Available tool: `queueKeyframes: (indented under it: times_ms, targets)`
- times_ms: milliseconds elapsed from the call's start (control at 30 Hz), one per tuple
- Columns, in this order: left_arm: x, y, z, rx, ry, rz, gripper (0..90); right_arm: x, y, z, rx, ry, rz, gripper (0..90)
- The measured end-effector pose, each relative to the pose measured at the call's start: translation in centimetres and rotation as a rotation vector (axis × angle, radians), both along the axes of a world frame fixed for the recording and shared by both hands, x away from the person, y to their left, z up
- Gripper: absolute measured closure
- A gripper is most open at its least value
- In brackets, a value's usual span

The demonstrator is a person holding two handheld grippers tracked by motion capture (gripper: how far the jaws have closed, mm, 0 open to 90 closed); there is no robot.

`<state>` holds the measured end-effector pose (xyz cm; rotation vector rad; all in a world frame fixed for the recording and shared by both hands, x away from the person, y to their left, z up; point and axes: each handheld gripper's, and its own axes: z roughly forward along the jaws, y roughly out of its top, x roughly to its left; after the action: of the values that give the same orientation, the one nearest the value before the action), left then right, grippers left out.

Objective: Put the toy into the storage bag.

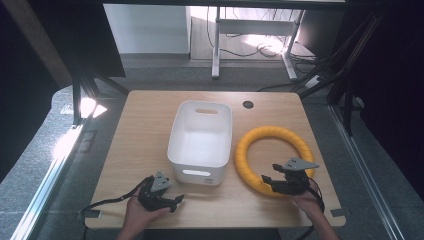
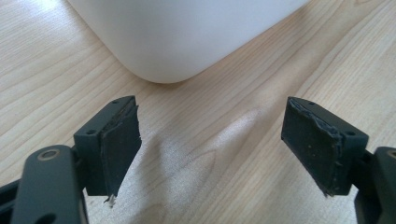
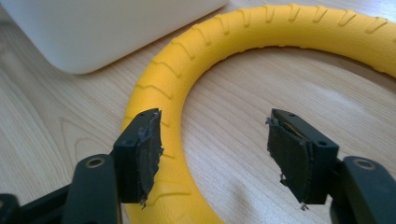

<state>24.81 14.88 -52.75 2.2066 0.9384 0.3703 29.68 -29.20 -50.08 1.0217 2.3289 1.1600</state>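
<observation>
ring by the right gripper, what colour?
Yellow ring, ribbed with grooves; right gripper view shows it best.

From above we look down on the table [image 1: 150, 115]; both gripper views sit low, sharing the bin [image 2: 187, 32] corner.

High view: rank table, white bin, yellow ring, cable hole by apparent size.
1. Table.
2. White bin and yellow ring: footprints look alike, so no ranking between them.
3. Cable hole, the smallest.
</observation>
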Motion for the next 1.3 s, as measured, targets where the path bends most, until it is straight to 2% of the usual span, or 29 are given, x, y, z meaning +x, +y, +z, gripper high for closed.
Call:
queueKeyframes:
  times_ms: [100,267,367,433,533,633,767,967,1100,1300]
  targets:
    - [0.0,0.0,0.0,-0.001,0.002,-0.002,19.7,0.0,-0.1,-0.1,-0.004,0.006,0.008,33.9]
    - [0.0,0.1,0.1,-0.005,-0.004,-0.004,19.7,-0.2,-0.6,0.1,0.017,0.031,0.019,34.5]
    - [-0.1,0.1,0.2,-0.011,-0.006,-0.005,19.7,-0.2,-0.6,0.1,0.021,0.033,0.033,35.8]
    - [-0.1,0.1,0.3,-0.020,-0.005,-0.005,19.7,-0.2,-0.5,0.2,0.035,0.027,0.046,40.1]
    - [-0.2,0.0,0.0,-0.005,-0.002,-0.009,19.7,-0.1,-0.6,0.3,0.055,0.024,0.048,38.2]
    - [-0.4,-0.1,-0.2,0.008,0.003,-0.011,19.7,0.2,-0.4,0.4,0.051,0.021,0.060,36.2]
    - [-0.4,0.0,0.1,-0.004,-0.001,-0.001,19.7,0.2,0.0,0.3,0.034,0.018,0.069,35.1]
    - [-0.1,0.0,0.1,-0.010,0.001,-0.001,19.7,-0.8,0.3,0.9,-0.019,0.017,0.120,35.8]
    - [0.1,0.0,0.2,-0.018,0.001,0.002,19.7,-0.7,0.3,1.3,-0.026,0.032,0.147,37.2]
    - [0.4,0.2,0.4,-0.026,-0.004,0.010,19.8,-0.5,-0.1,2.5,-0.026,0.030,0.153,36.7]
